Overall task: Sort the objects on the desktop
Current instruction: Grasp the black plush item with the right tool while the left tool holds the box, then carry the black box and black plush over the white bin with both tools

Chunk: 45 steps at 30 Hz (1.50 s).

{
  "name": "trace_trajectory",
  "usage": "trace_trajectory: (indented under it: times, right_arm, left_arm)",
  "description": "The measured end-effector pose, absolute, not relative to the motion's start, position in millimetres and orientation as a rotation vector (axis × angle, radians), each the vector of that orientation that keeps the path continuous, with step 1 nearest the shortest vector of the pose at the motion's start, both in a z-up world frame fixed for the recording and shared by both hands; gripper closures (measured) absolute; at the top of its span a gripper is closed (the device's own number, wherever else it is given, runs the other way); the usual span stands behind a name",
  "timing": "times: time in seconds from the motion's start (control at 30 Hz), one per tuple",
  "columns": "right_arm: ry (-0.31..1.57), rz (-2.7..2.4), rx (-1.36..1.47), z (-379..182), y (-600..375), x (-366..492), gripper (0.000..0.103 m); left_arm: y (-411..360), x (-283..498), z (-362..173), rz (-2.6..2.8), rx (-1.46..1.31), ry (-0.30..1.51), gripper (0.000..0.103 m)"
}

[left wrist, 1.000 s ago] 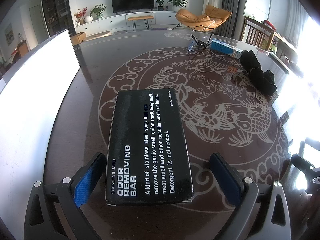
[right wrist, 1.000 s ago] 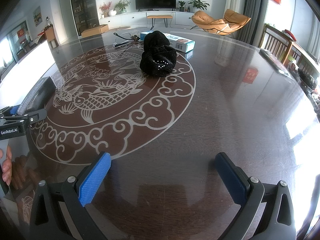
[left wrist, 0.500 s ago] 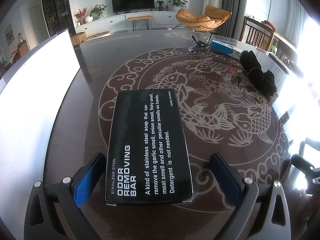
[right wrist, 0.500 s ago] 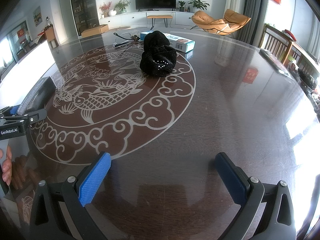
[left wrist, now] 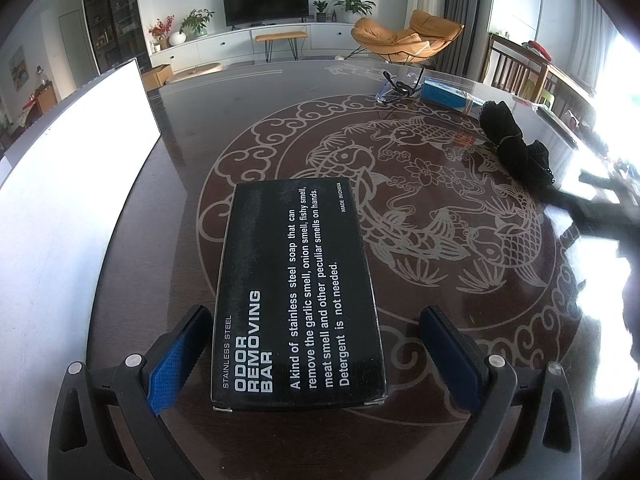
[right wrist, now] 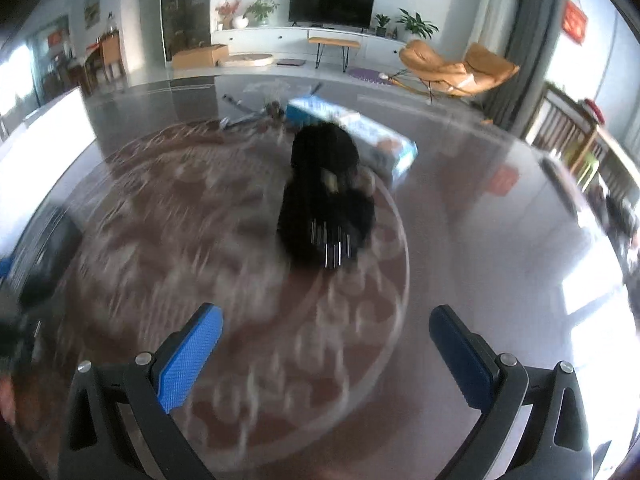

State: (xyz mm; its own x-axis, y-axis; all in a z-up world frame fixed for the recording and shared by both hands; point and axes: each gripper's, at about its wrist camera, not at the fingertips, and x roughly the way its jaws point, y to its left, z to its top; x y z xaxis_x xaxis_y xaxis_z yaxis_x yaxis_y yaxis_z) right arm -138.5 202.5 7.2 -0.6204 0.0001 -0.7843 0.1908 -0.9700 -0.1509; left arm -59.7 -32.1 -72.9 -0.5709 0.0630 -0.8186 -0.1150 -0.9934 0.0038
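A black box printed "ODOR REMOVING BAR" lies flat on the dark patterned table. My left gripper is open, its fingers on either side of the box's near end without touching it. My right gripper is open and empty above the table, facing a black cloth bundle that lies ahead of it. The bundle also shows in the left wrist view. Behind it lie a blue and white box and glasses. The right wrist view is motion-blurred.
A white board stands along the table's left side. The blue box and glasses sit at the far right in the left wrist view. The right gripper shows blurred at the right edge. Chairs stand beyond the table.
My right gripper has moved forward toward the black cloth bundle, which now looks nearer and blurred. My left gripper and the black box have not moved.
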Motion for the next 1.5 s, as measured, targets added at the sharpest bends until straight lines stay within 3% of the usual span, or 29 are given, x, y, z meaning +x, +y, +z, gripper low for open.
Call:
trace_trajectory:
  times: [0.2, 0.27, 0.3, 0.33, 0.43, 0.73, 0.8, 0.87, 0.93, 1.5]
  right_arm:
    - [0.268, -2.669, 1.393, -8, 190, -189, 0.003]
    - [0.160, -2.624, 1.389, -13, 192, -191, 0.039]
    - [0.117, -2.636, 1.361, -11, 194, -188, 0.045]
    - [0.114, -2.642, 1.344, -10, 193, -184, 0.059]
    - [0.137, -2.621, 1.312, -10, 185, -165, 0.061]
    - [0.135, -2.545, 1.260, -10, 167, -18, 0.060]
    - [0.211, -2.585, 1.246, -14, 158, -1, 0.049]
    - [0.232, -2.592, 1.278, -15, 151, 2, 0.005]
    - [0.190, -2.576, 1.321, -18, 150, -5, 0.000]
    - [0.190, -2.584, 1.322, -17, 154, -4, 0.000]
  left_arm:
    - [-32, -60, -73, 2.697, -1.401, 0.083, 0.000]
    - [-33, -60, -72, 2.697, -1.400, 0.083, 0.000]
    - [-33, -60, -72, 2.697, -1.401, 0.083, 0.000]
    - [-33, -60, -72, 2.697, -1.402, 0.083, 0.000]
    - [-34, -59, -71, 2.698, -1.401, 0.082, 0.000]
    - [-34, -59, -71, 2.698, -1.400, 0.083, 0.000]
    - [-33, -59, -71, 2.699, -1.400, 0.082, 0.000]
    - [-33, -59, -72, 2.698, -1.401, 0.082, 0.000]
    - [-35, -58, -70, 2.700, -1.401, 0.085, 0.000]
    - [-34, -56, -67, 2.679, -1.388, 0.100, 0.002]
